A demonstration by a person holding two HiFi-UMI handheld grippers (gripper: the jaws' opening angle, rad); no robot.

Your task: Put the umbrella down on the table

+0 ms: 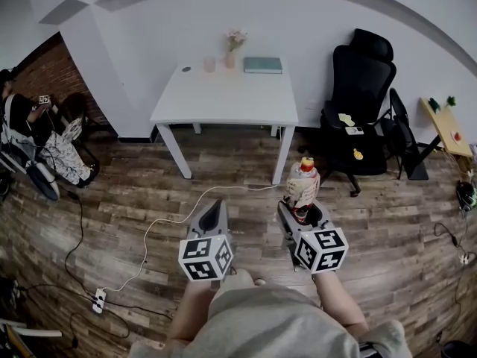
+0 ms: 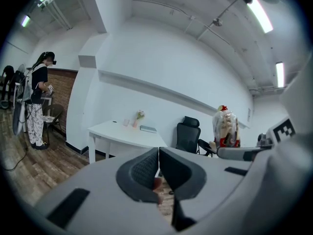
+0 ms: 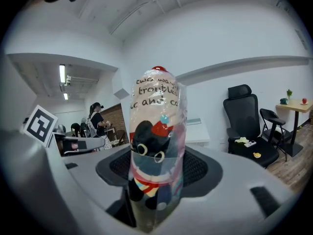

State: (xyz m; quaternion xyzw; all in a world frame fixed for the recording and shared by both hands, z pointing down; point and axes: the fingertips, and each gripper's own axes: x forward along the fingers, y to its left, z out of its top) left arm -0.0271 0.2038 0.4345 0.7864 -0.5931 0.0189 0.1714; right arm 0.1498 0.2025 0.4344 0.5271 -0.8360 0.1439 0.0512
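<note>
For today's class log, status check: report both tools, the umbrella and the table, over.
Left tool shut, empty. Right tool shut on folded umbrella, upright. White table ahead, not reached; vase, cup, book along its far edge.

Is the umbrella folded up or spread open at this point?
Folded. The umbrella is a compact bundle in a clear printed sleeve, standing upright between the right gripper's jaws, not yet on the table.

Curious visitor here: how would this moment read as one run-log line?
right gripper: shut on umbrella | left gripper: shut, empty | table: ahead, umbrella not yet on it
</note>
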